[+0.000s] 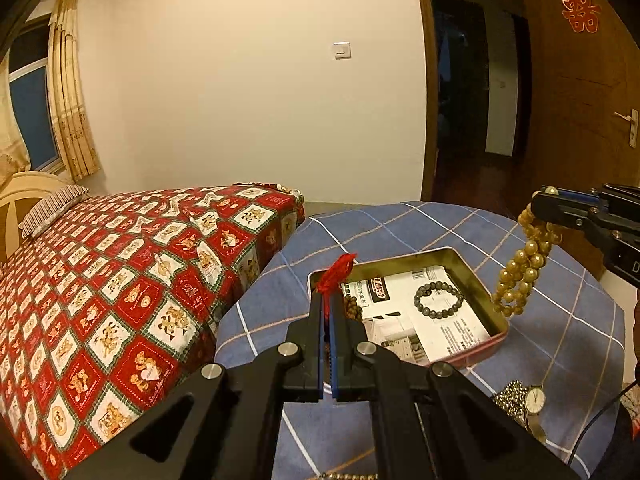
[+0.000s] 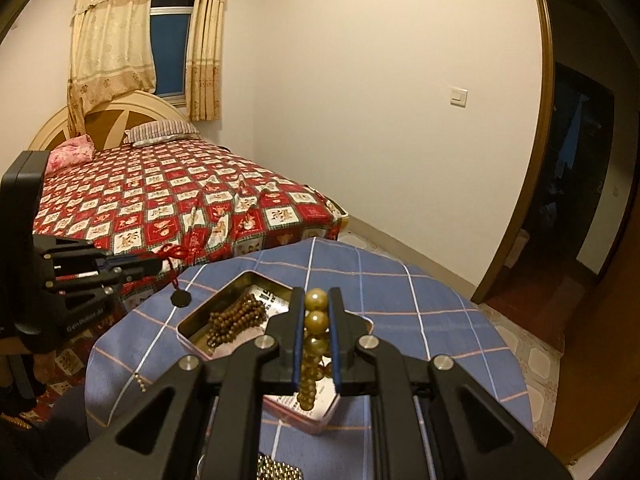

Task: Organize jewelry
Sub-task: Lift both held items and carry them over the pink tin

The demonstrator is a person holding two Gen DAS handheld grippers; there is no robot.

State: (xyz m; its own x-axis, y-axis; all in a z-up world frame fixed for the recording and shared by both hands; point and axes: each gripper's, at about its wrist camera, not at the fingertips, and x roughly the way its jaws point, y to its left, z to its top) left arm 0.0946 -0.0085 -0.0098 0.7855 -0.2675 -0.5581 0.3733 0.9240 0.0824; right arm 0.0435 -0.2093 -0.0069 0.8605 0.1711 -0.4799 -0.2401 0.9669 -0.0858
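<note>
An open tin box (image 1: pixel 476 280) lined with printed paper sits on the blue checked table. A dark grey bead bracelet (image 1: pixel 439 299) lies inside it, and a brown bead string (image 2: pixel 236 320) lies at its left side. My left gripper (image 1: pixel 330 296) is shut on a red knotted cord (image 1: pixel 336 274); in the right wrist view its dark round pendant (image 2: pixel 182 298) hangs beside the box's left corner. My right gripper (image 2: pixel 316 300) is shut on a yellow-brown bead necklace (image 1: pixel 524 264), which hangs over the box's right edge.
A wristwatch (image 1: pixel 534 400) and a metal bead chain (image 1: pixel 510 398) lie on the blue tablecloth (image 1: pixel 384 224) in front of the box. A bed with a red patterned cover (image 1: pixel 120 280) stands at the left. An open doorway (image 2: pixel 580 168) is at the right.
</note>
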